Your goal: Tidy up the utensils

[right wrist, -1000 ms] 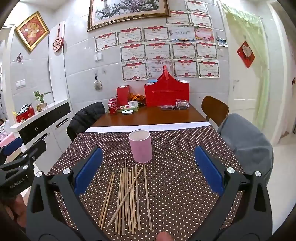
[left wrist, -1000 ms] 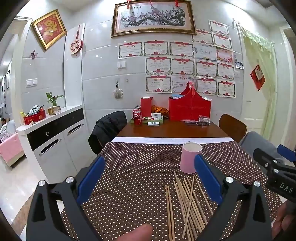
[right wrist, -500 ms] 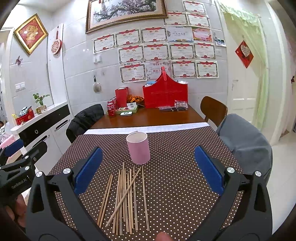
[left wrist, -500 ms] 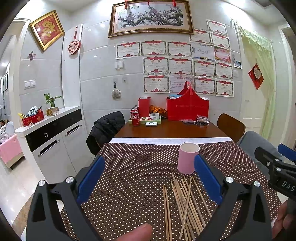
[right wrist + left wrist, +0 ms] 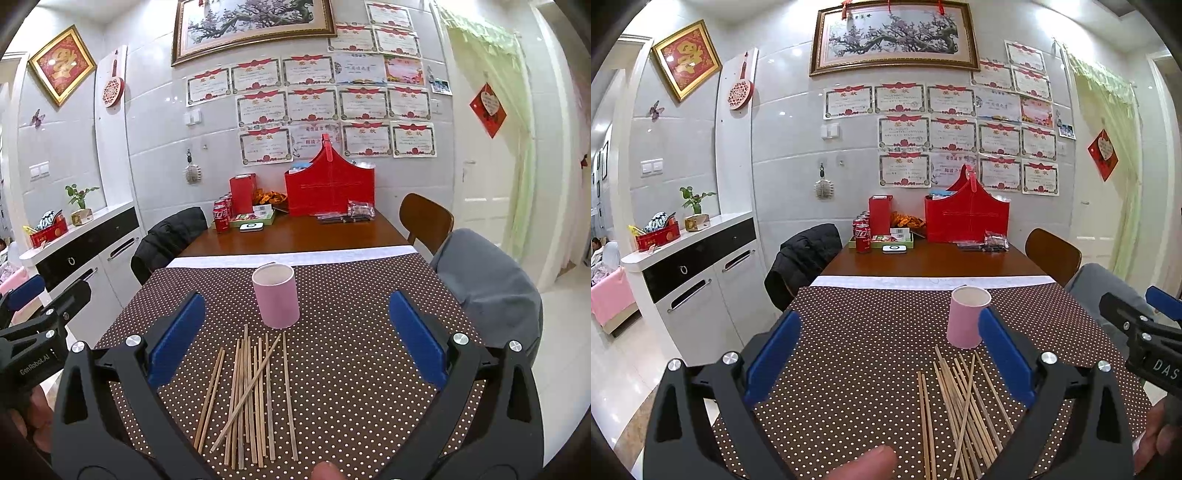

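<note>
Left gripper wide open, blue pads far apart, nothing between them, held above the near left part of the table; a fingertip of the left hand shows at the bottom edge of its view. Right gripper also wide open and empty, blue pads spread, above the near edge, pointing toward the far end. Both sit side by side at similar height, each visible at the edge of the other's view, right hand wrapped on its handle.
</note>
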Motion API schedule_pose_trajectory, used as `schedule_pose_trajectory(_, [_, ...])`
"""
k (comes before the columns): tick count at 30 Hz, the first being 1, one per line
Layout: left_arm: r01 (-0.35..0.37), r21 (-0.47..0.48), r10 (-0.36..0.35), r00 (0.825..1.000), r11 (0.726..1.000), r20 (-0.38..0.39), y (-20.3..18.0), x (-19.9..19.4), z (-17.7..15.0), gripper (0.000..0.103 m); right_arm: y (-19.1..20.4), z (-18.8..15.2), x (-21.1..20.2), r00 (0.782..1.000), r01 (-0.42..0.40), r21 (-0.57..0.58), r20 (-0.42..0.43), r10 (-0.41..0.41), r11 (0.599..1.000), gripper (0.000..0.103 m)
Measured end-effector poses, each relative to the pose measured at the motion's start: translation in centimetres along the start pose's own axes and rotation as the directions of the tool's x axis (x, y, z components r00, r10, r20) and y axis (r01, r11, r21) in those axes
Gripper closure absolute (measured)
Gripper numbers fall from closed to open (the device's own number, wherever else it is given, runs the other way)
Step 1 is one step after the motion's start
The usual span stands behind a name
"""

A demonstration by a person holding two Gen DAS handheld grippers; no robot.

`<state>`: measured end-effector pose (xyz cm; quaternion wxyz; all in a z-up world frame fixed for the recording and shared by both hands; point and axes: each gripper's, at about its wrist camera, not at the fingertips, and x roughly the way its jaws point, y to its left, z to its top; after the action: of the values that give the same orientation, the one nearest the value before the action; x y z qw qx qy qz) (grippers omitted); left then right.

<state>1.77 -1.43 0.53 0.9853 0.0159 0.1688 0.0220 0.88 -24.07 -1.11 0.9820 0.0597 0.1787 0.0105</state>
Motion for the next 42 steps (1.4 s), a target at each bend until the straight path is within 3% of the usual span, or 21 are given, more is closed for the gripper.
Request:
schedule_pose_trajectory(16, [-0.006,-0.012,0.006,1.000,1.000,-0.006,-0.1,0.2,0.0,0.007,0.0,-0.4,0.7,1.000,0.004,-0.015,-0.012,-0.004,1.000,0.005])
schedule_pose_trajectory(27, [-0.003,0.003,0.003,0.993,1.000,-0.115,-0.3,4.7,-2.2,0.007,-0.9,-1.7,4.7,0.994,0.019,-0.014,-0.109,-0.020,1.000,0.005])
schedule_pose_trajectory(33, [-0.016,0.030,0.023,0.973,0.999,-0.231,0.1,8.4,-5.5,0.007,-1.4,-3.9,8.4,0.975,0.017,-0.029,-0.221,-0.023,0.999,0.005])
schedule_pose_trajectory(42, [-0.012,0.083,0.045,0.912,0.996,-0.408,-0.1,13.7,-11.5,0.007,-2.2,-7.8,13.3,0.927,0.014,-0.051,-0.374,-0.033,0.999,0.005])
